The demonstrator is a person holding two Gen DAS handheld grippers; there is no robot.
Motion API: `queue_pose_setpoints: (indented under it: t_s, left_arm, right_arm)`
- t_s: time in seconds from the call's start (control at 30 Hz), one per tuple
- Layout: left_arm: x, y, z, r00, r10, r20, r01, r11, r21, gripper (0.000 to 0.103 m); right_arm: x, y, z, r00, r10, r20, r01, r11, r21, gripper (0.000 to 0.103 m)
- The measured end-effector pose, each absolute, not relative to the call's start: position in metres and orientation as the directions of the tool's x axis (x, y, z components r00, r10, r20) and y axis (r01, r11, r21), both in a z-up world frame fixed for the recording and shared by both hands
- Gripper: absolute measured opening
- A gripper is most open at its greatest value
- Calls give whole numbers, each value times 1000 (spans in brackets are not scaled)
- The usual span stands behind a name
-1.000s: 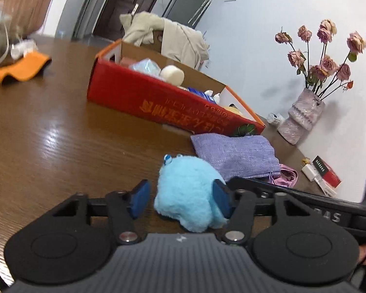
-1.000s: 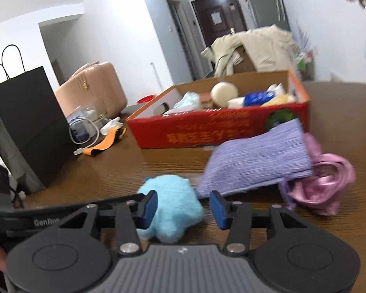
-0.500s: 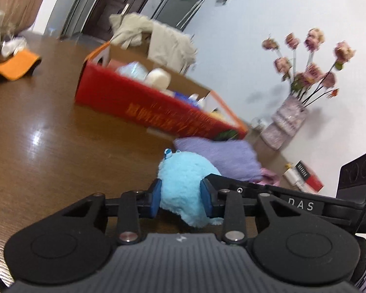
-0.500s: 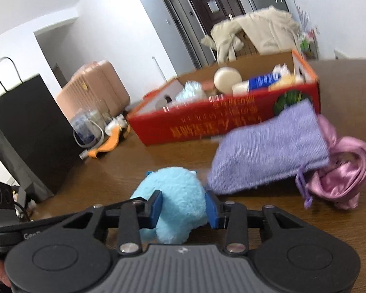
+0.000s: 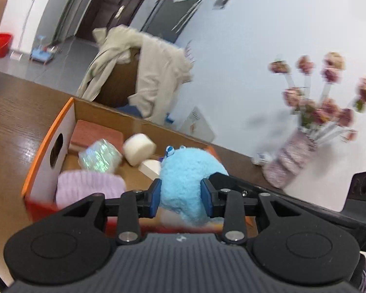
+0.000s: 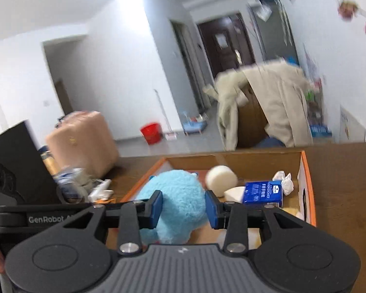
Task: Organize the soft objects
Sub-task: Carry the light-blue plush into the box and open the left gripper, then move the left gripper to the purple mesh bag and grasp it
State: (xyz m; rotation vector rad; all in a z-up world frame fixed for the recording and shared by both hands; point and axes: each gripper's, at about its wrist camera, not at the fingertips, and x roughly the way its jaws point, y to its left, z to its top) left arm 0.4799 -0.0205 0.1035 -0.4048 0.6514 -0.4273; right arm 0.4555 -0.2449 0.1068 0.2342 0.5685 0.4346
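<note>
Blue fingers (image 5: 154,196) of the left gripper (image 5: 180,196) pinch a sky-blue plush toy (image 5: 185,178) from both flanks, and the right gripper (image 6: 184,208) squeezes the same toy between its own pads (image 6: 156,207); the right gripper's jaws have just been closing, with the plush between them. Both tools carry the toy in the air above the near wall of the red-and-orange cardboard box (image 5: 42,146), which sits on the brown wooden table (image 5: 12,112).

Seen from the left: a handle hole pierces the box's end wall; inside lie a salmon-pink pad (image 5: 95,133), an iridescent wrapped bundle (image 5: 98,156), a pale lilac knit piece (image 5: 90,185) against the near wall, and a cream foam cylinder (image 5: 139,147). Toward the right end sit a blue carton (image 6: 262,191) and crumpled white tissue (image 6: 284,179).

Several soft items are evidently already boxed. The plush appears to be on its way in, over the box but not yet released; lowering it and opening both grips is what seems left for this piece. Whether more items wait on the table cannot be told from these views.

The toy is round, fluffy and long-piled, visibly dented where the pads press, with a small blue-and-white tag at its top.
</note>
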Motion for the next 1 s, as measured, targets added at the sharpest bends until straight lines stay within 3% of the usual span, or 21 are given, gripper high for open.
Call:
queue_pose_setpoints:
  t_s: [0.2,0.23,0.33,0.47,0.6,0.8,0.9,1.0]
  left_arm:
    - [521,-15,57,642,-430,-635,172,888,-427,36]
    - [523,-12,51,635,-430,-641,170,888,-428,35]
    - [516,-10,51,650,-424,-630,198,896,-398,38]
    - [505,-11,54,674,-414,-612,216,902,-373,40]
    - [488,-12,70,692,-405,-598,233,909,-347,42]
    - [446,-6,111,750,-372,-547,237,923,-304,45]
    - [417,-6,132,782,-363,-506,247,927,-284,49]
    - [382,-10,146,807,-367,-463,269,926,-264,60]
  right_arm:
    - [537,-230,45,610,488,-624,-302,871,387,32]
    - [537,-230,45,610,488,-624,-302,871,387,32]
    - [542,-227,27,573,493,-654,-291,869,400,16]
    - [534,-231,22,569,484,-665,-268,874,406,17]
    - [514,-237,39,592,477,-650,-276,877,392,18]
    - [471,-261,99,700,451,-553,-305,890,339,20]
    - [441,-273,129,747,437,-500,-322,897,303,25]
    - [403,-284,149,784,431,-448,-349,901,256,36]
